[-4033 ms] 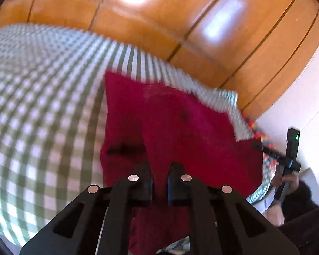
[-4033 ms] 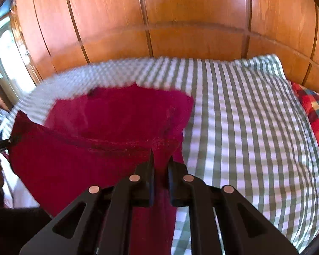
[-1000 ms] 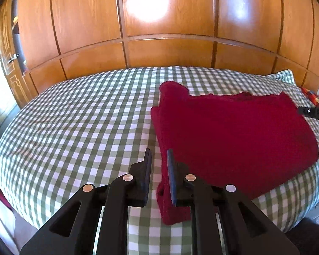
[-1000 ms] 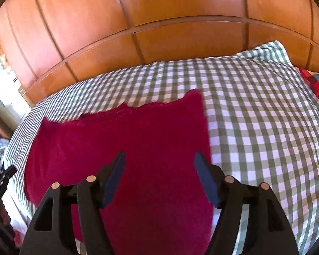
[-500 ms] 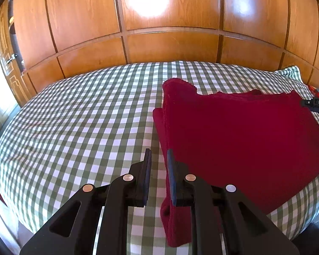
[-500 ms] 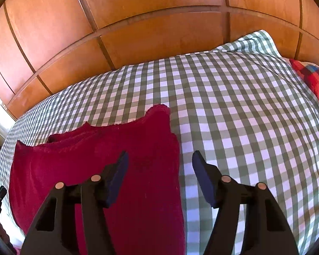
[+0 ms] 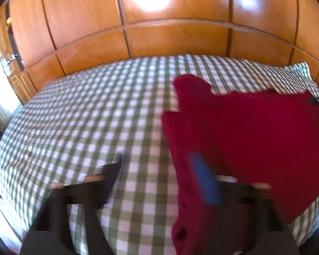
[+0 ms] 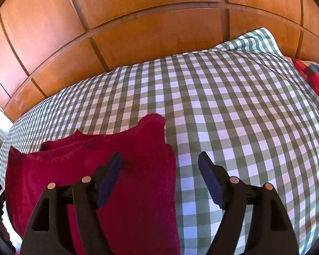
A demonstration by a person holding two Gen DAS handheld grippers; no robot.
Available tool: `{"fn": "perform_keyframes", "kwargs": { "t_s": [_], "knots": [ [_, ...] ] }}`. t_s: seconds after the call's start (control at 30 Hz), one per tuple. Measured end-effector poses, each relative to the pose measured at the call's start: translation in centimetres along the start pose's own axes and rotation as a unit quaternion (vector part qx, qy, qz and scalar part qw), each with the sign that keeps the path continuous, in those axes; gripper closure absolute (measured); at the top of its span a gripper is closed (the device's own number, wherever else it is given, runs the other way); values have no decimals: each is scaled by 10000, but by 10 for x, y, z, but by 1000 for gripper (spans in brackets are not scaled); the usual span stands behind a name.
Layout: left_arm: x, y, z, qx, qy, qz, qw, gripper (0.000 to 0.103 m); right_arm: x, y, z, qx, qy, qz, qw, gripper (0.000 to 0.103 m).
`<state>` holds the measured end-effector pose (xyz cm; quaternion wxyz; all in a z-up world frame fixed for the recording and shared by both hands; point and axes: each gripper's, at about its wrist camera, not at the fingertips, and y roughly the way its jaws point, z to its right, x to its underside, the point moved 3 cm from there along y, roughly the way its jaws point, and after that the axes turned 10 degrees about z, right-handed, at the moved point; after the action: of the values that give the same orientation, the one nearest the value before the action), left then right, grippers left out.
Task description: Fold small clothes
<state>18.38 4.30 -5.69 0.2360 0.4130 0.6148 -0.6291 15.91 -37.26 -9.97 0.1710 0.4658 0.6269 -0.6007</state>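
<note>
Your red garment (image 8: 125, 180) lies folded flat on the checked bed (image 8: 234, 110). Your left gripper (image 7: 161, 170) is opening wide over its left edge, gripping nothing; your right gripper (image 8: 159, 161) is opening too, straddling its right edge, pads clear

My left tool (image 7: 159, 174) is one big motion smear with its jaws opening, so I can't say whether the pads touch the red garment (image 7: 255, 131). The garment's near edge runs out of frame below my right tool (image 8: 159, 170).
</note>
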Motion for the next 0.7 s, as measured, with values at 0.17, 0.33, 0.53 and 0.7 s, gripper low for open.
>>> {"fn": "perform_keyframes", "kwargs": {
  "t_s": [0.17,0.33,0.53,0.7],
  "knots": [
    [-11,16,-15,302,-446,-102,9985,26,-6,-1,6,31,73,67,9999,29],
    [-15,38,-15,760,-603,-319,9948,36,-9,1,10,7,121,66,9999,29],
    [-15,62,-13,1235,-1098,-559,9847,70,-9,10,8,-161,97,-91,9998,65],
    [-23,63,-9,1837,-1588,-413,9692,82,-8,11,-5,-204,-237,-90,9995,93]
  ]
}}
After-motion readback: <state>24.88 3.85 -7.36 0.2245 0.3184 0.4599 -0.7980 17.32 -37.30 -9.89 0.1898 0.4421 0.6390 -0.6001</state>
